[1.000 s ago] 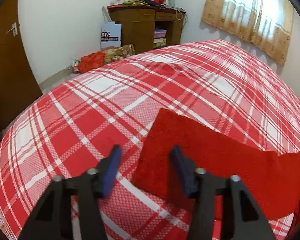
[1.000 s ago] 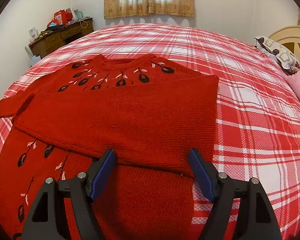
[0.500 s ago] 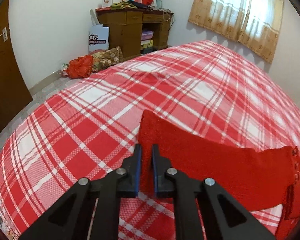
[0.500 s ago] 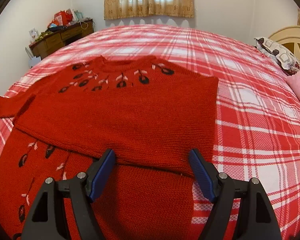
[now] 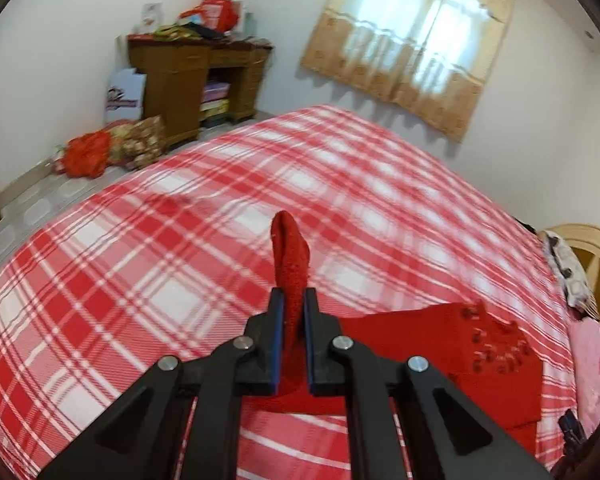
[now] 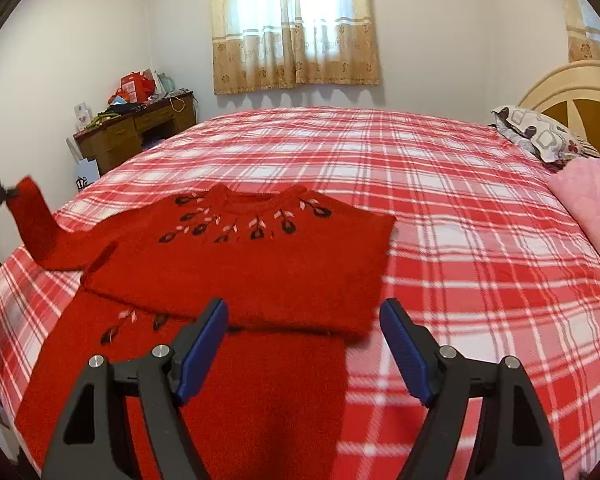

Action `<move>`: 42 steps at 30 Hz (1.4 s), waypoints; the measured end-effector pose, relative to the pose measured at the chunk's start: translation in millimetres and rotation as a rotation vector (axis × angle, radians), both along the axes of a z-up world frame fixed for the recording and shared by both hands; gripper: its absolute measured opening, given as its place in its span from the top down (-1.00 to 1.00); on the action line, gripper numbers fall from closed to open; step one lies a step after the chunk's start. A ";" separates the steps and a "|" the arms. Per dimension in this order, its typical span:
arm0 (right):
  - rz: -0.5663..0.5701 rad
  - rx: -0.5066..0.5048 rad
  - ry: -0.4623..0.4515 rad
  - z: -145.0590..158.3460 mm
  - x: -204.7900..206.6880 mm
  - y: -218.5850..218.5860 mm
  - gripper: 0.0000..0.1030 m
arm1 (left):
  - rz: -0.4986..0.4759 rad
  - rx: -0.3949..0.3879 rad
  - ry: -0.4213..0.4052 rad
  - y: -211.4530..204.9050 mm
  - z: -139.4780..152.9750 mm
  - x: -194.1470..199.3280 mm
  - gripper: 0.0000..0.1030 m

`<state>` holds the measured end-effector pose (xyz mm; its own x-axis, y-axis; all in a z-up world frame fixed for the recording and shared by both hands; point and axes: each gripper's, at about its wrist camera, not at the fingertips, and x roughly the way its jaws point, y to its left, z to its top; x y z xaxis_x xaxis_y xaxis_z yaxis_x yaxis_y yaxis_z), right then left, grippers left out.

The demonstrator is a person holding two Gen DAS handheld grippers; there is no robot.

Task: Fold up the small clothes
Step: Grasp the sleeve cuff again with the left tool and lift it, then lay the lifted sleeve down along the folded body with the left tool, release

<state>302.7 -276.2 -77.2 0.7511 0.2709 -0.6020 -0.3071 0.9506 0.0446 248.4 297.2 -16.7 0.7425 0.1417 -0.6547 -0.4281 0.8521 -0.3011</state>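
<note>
The left gripper [image 5: 294, 336] clenched the fuzzy knit sleeve [image 5: 290, 264] of the red sweater [image 6: 240, 264], lifted above the plaid bedspread [image 6: 440, 208]; the right gripper [image 6: 304, 344] stood released.

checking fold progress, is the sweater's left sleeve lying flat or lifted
Lifted: the left gripper is shut on the sleeve, raised off the bed.

Black angular frames are seen on both grippers, silver screws at the joints, blue pads [image 6: 202, 350] lining the fingers [image 5: 277, 344].

A home bedroom: a bed [image 6: 440, 208] under a red plaid cover, a pillow [image 6: 540, 136], curtains [image 6: 296, 28], and a cluttered wooden desk [image 5: 192, 76].
</note>
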 end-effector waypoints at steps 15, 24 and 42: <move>-0.054 0.091 -0.016 -17.0 -38.8 -42.9 -0.55 | -0.125 -0.031 -0.075 -75.3 43.9 31.0 0.82; -0.119 0.160 0.002 -24.3 -38.0 -61.1 -0.56 | -0.174 -0.031 -0.150 -119.7 80.5 47.5 0.82; -0.113 0.158 0.007 -28.4 -39.6 -56.9 -0.57 | -0.333 -0.024 -0.199 -211.0 108.6 86.7 0.82</move>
